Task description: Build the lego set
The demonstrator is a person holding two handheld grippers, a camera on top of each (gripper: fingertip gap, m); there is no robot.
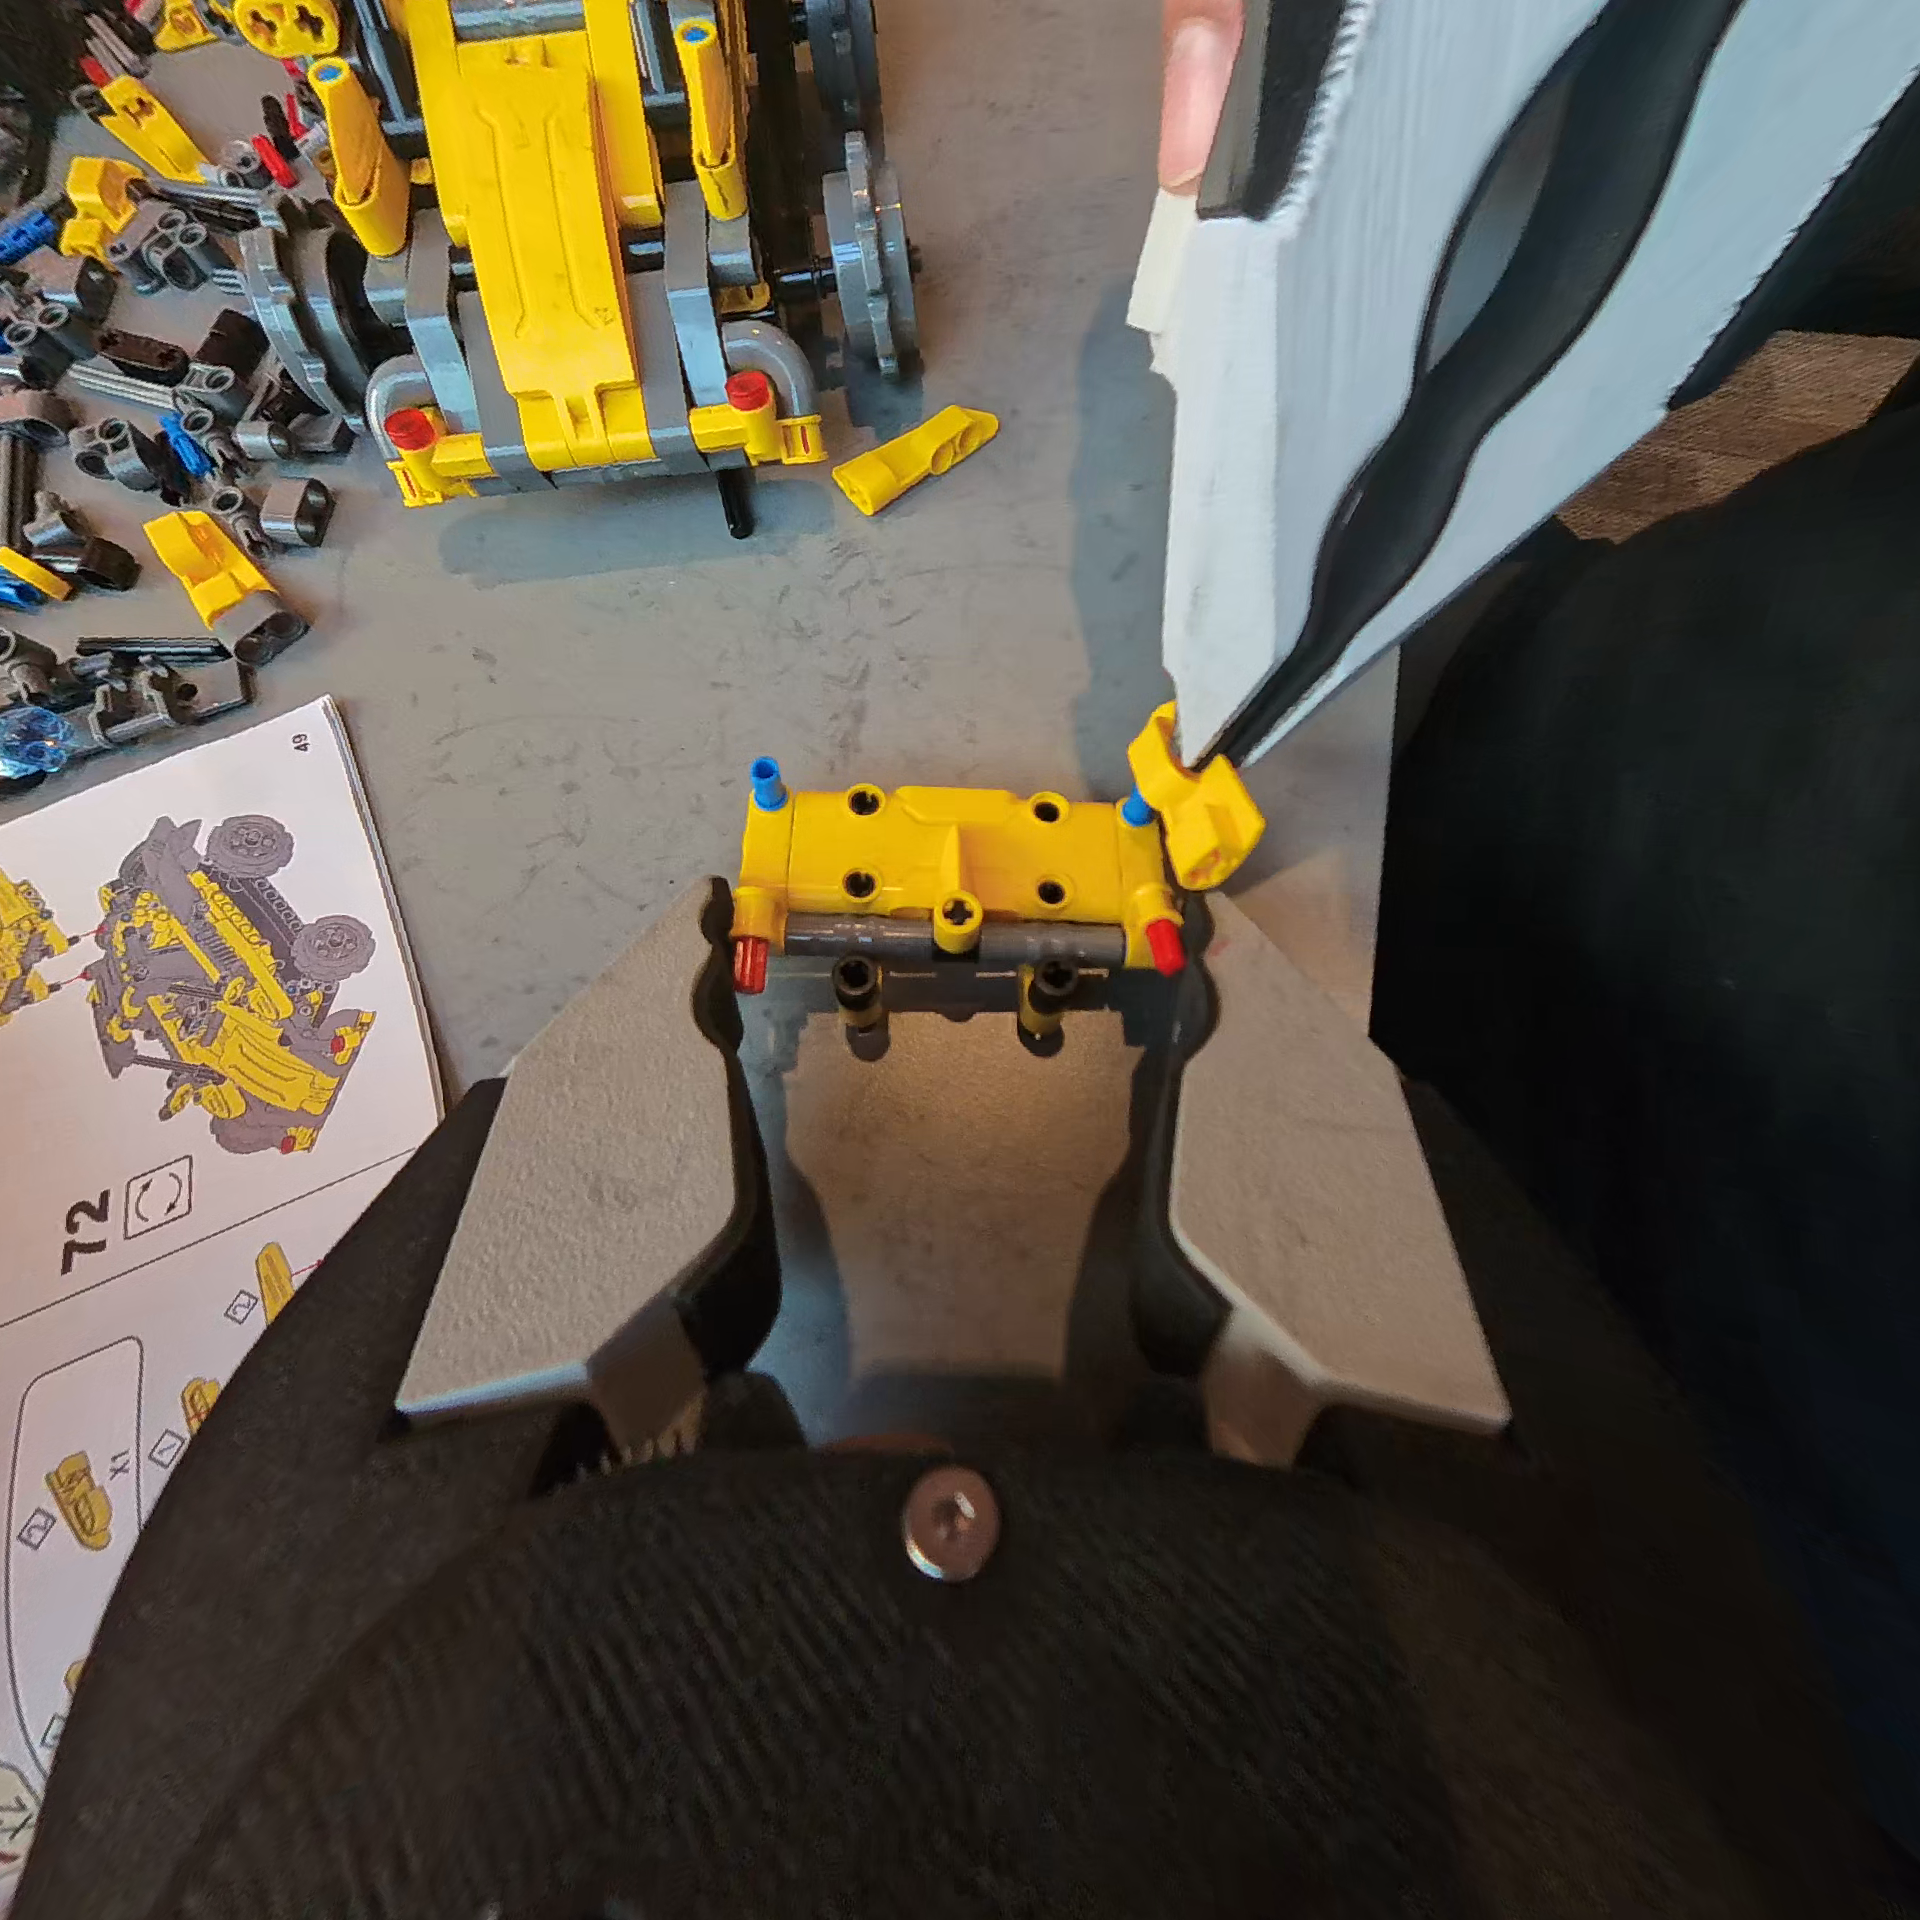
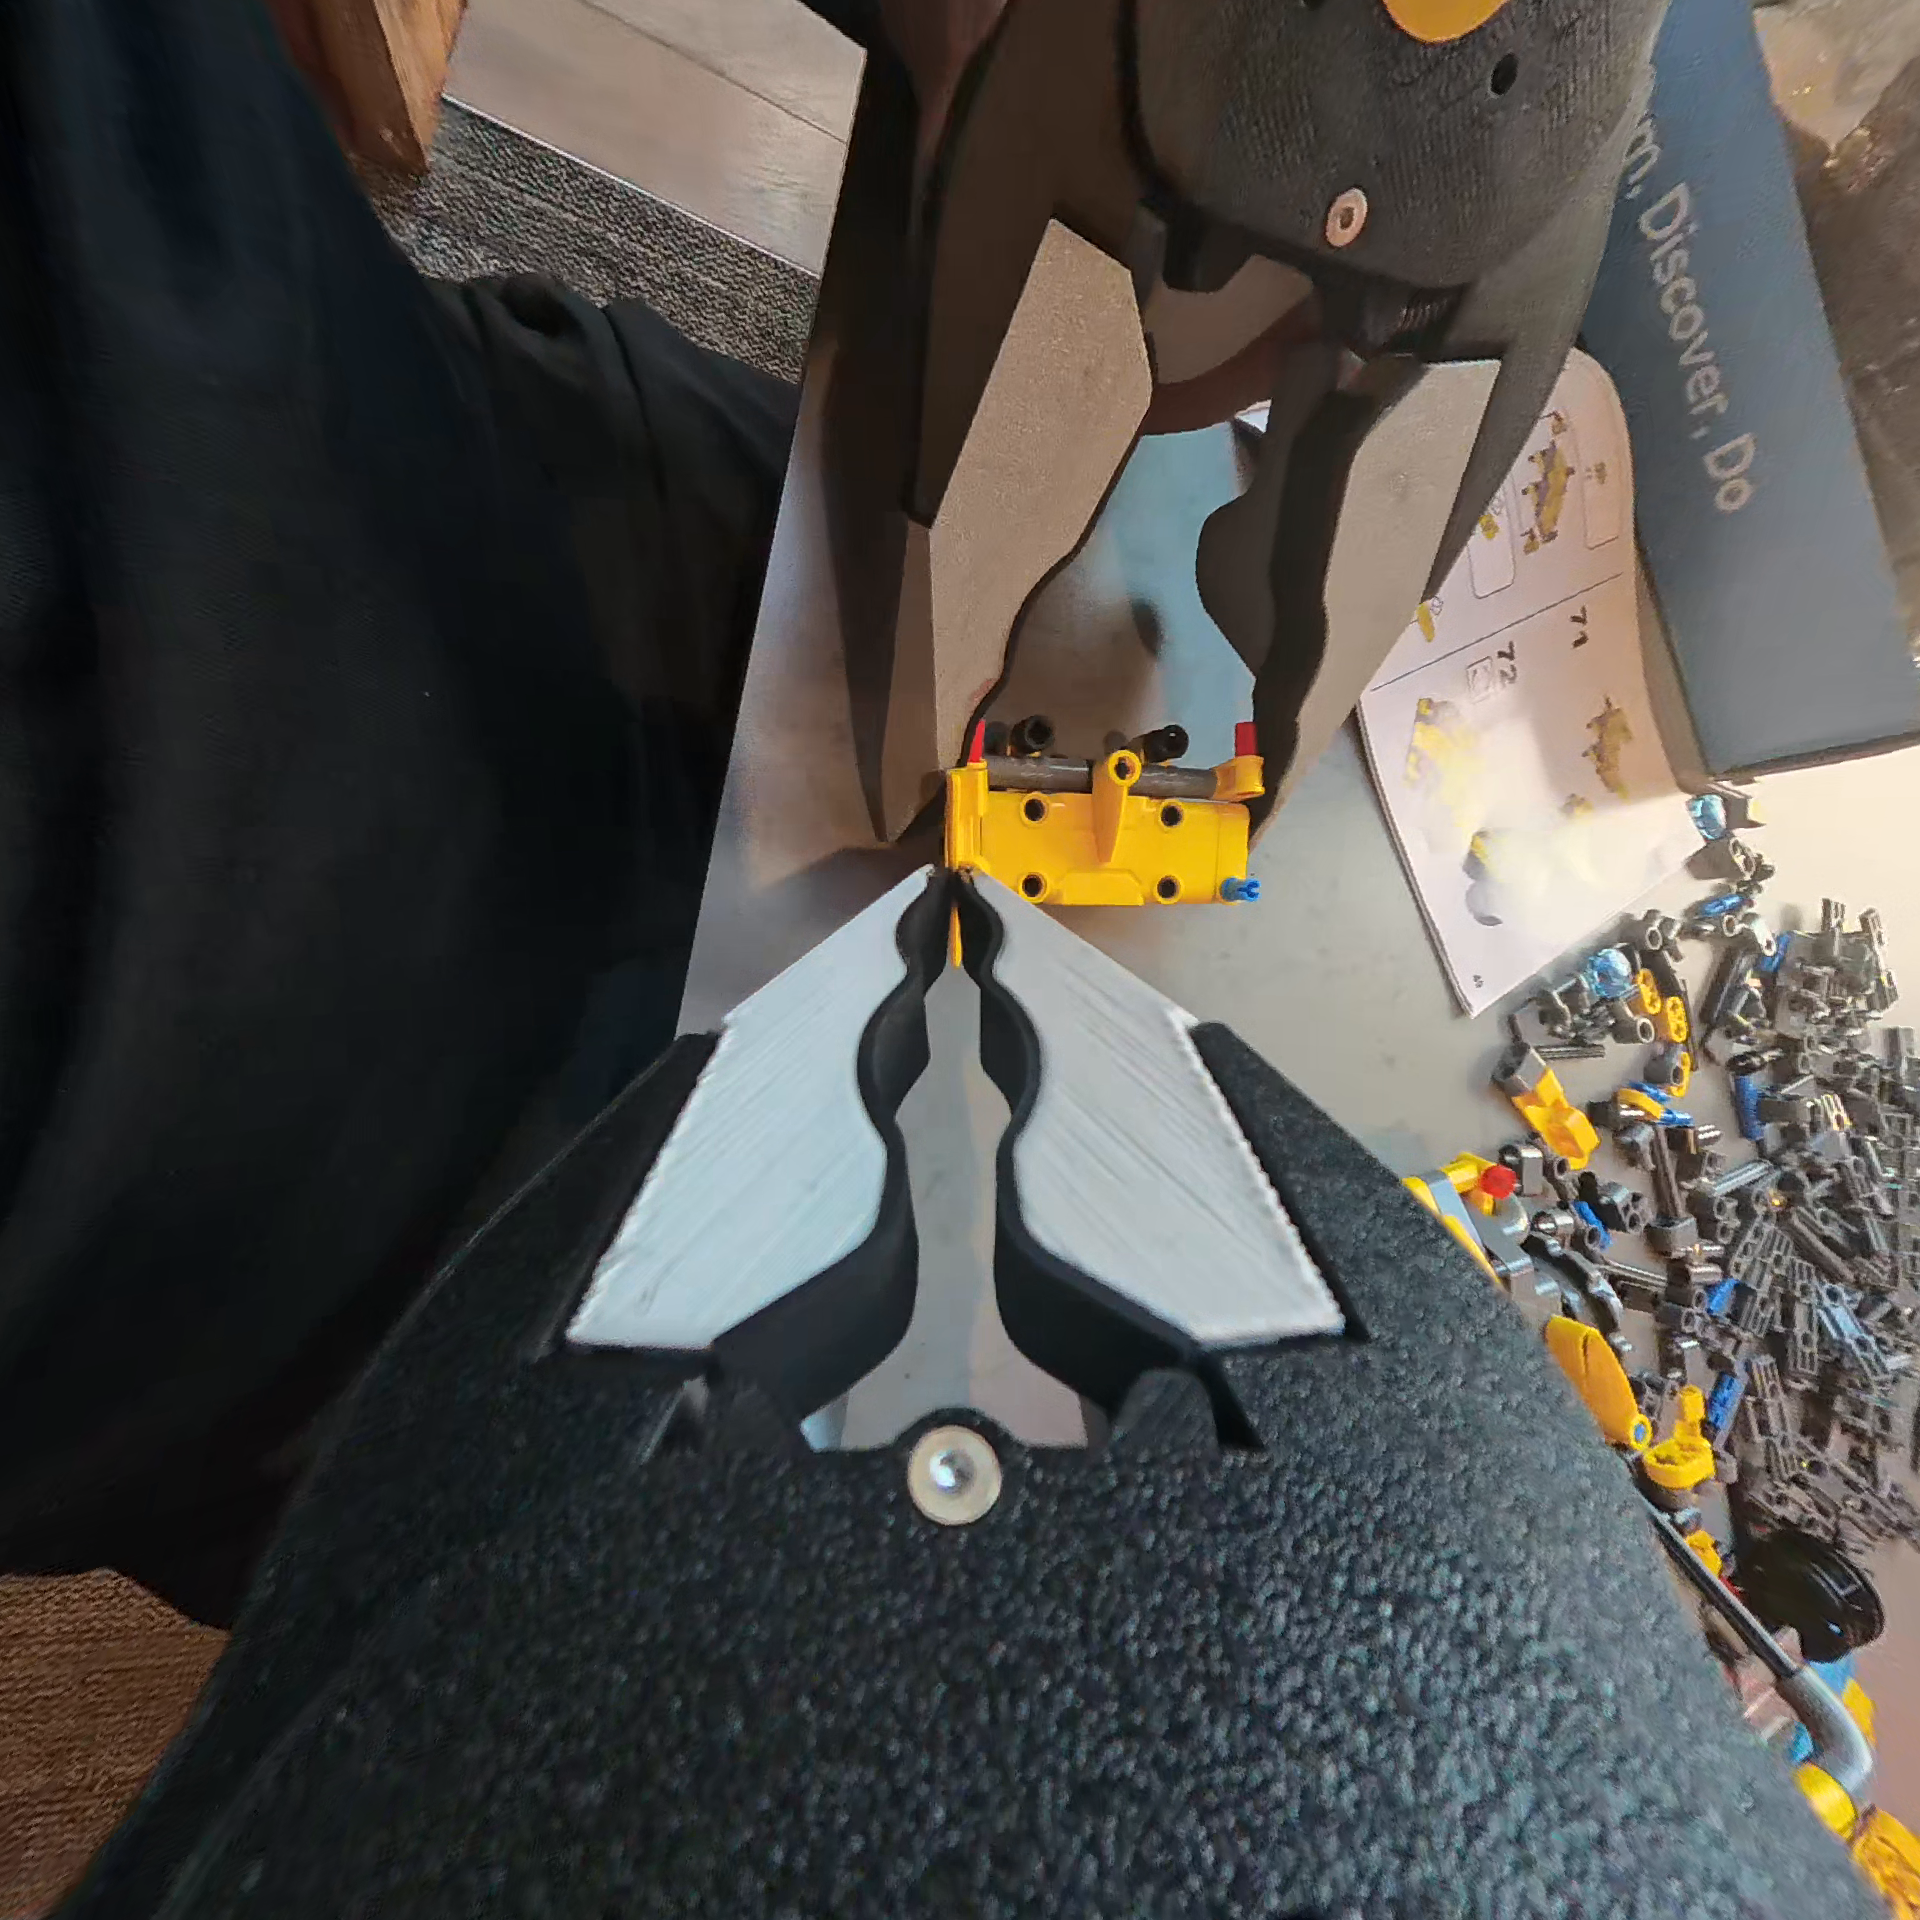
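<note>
On the far left of the grey counter [image 1: 582,665] a scatter of loose grey, black, blue and yellow plastic building pieces [image 1: 135,343] lies beside a white printed instruction booklet [image 1: 197,997], open at pages of step drawings with printed numbers. Behind them stands a large yellow and grey toy vehicle model [image 1: 561,260], with a single loose yellow curved panel piece [image 1: 914,457] just beside its right corner.

At the middle, the left gripper [image 1: 961,935], with grey fingers lined in black, is clamped on the two ends of a small yellow block assembly with a grey axle, red and blue pins [image 1: 956,873], which seems to rest on the counter, though the contact is hard to judge.

To the right, the right gripper [image 1: 1195,764], white with black wavy pads, has its fingers pinched on a small yellow connector piece [image 1: 1195,821] that touches the assembly's right end by a blue pin. In the right wrist view a dark blue box with pale lettering [image 2: 1745,416] sits beyond the booklet.
</note>
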